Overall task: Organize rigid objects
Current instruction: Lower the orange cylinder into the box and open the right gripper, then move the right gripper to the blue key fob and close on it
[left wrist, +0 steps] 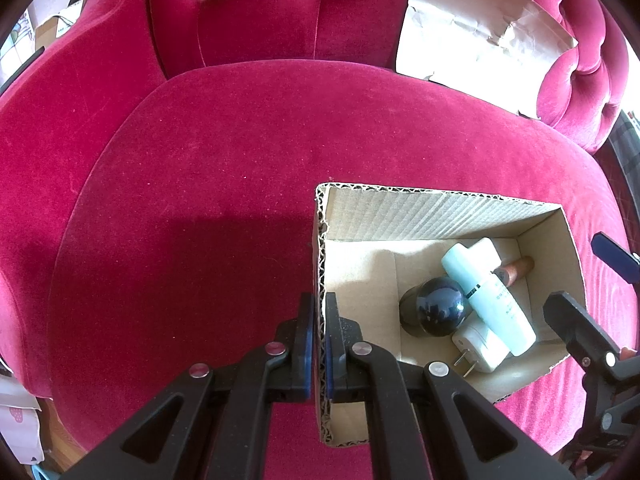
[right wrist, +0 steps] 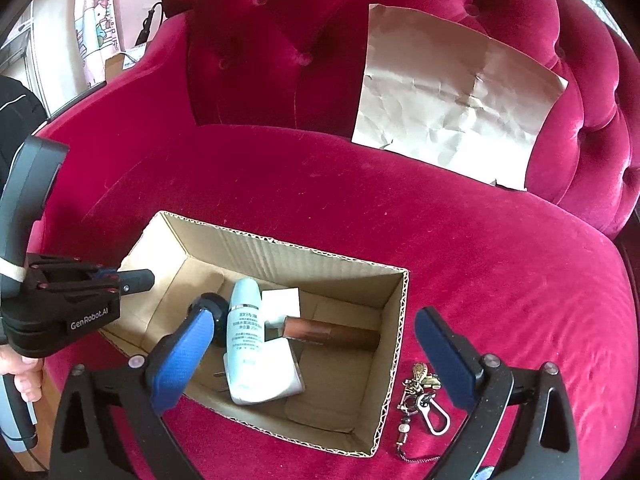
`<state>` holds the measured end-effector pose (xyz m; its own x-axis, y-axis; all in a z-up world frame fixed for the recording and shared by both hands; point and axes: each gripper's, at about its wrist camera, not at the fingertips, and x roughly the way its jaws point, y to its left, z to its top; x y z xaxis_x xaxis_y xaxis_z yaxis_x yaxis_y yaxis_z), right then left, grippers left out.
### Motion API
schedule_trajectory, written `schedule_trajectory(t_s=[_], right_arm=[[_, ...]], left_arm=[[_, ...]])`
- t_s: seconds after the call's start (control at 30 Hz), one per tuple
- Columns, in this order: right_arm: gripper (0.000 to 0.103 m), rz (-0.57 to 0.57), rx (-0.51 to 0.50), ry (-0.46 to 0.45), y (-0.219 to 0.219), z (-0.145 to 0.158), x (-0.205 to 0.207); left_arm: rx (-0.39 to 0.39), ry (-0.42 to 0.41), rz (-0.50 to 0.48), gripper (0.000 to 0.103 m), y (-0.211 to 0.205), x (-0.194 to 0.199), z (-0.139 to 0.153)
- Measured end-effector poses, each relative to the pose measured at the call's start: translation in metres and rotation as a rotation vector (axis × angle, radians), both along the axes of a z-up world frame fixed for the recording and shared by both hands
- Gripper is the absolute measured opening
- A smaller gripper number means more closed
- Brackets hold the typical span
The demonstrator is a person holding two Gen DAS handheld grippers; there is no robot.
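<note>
"genrobot.ai" marks the left tongs [right wrist: 136,278], clamped on the cardboard box [right wrist: 280,254] wall at frame left; right tongs [right wrist: 316,352] gape wide, empty, above a keychain [right wrist: 422,396] beside the box edge.

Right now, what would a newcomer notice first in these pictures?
The bright crimson velvet sofa fills both views. On its seat stands an open cardboard box holding a pale blue bottle, a dark ball and a white plug. The left gripper pinches the box's wall, and a keychain lies beside it.
</note>
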<state>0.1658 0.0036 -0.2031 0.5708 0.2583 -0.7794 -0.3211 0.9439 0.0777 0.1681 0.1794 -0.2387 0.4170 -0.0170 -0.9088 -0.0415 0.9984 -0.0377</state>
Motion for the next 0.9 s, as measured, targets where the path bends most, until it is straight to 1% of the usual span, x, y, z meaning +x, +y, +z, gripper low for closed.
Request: schedule_trajectory(t_s=[0.5, 0.9], right_arm=[[0.103, -0.04, 0.007, -0.01, -0.023, 0.009, -0.008], [0.103, -0.083, -0.024, -0.017, -0.051, 0.008, -0.017]], left_arm=[[0.004, -0.002, -0.002, 0.004, 0.002, 0.0, 0.0], [-0.002, -0.007, 0.001, 0.004, 0.005, -0.002, 0.002]])
